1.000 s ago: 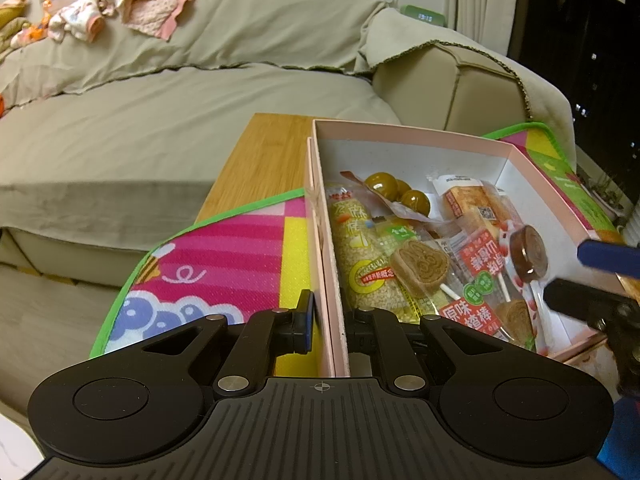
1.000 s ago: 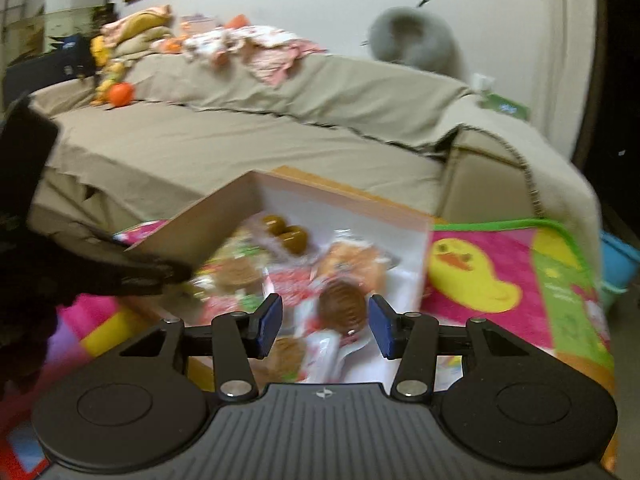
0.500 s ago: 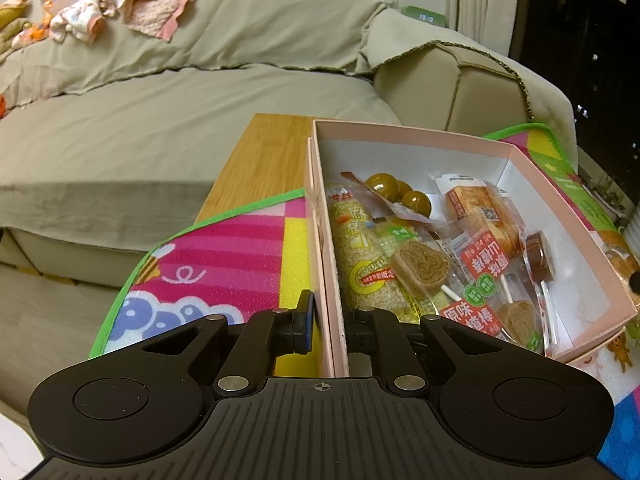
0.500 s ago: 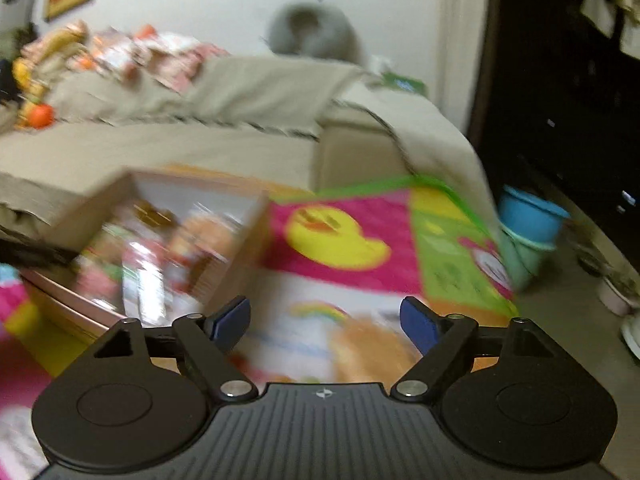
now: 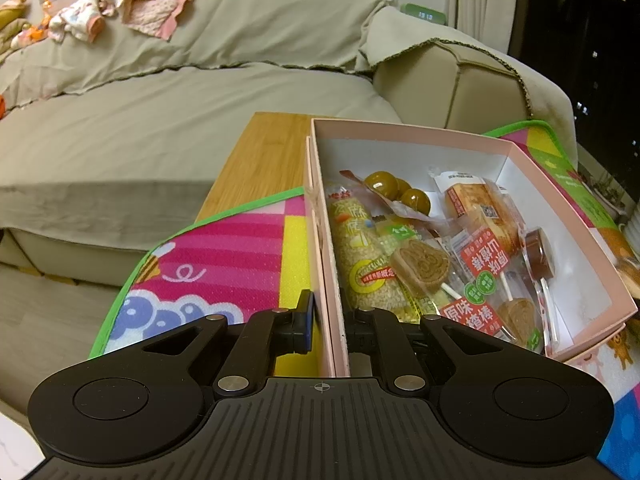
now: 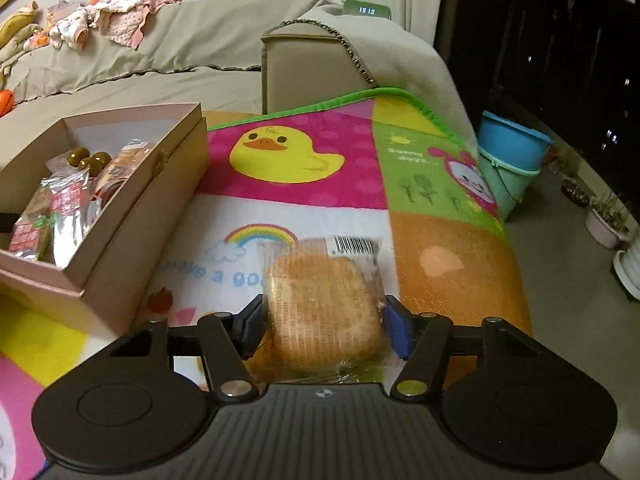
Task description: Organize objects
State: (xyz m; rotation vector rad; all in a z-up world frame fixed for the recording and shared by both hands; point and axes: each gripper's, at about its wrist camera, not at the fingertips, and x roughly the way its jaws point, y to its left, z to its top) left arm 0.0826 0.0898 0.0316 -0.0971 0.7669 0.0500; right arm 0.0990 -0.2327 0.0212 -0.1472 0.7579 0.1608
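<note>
- The left gripper [image 5: 325,322] is clamped on the near wall of the open pink cardboard box [image 5: 420,140], one finger outside the wall and one inside.
- The box sits on a bright cartoon-print play mat [image 6: 304,208] that covers the wooden worktop [image 5: 268,148]; it holds wrapped snacks: a long sesame bar packet [image 5: 360,256], brown lollipops [image 5: 538,256] and glossy olive-coloured balls [image 5: 394,188].
- The right gripper [image 6: 324,326] has just been closing; its blue-padded fingers [image 6: 396,330] now stand on either side of a golden-brown pastry in a clear plastic wrapper [image 6: 322,304].
- The pads sit at the wrapper's edges; a firm grip cannot be told.
- The pastry lies on the mat, to the right of the box and well apart from it.
</note>
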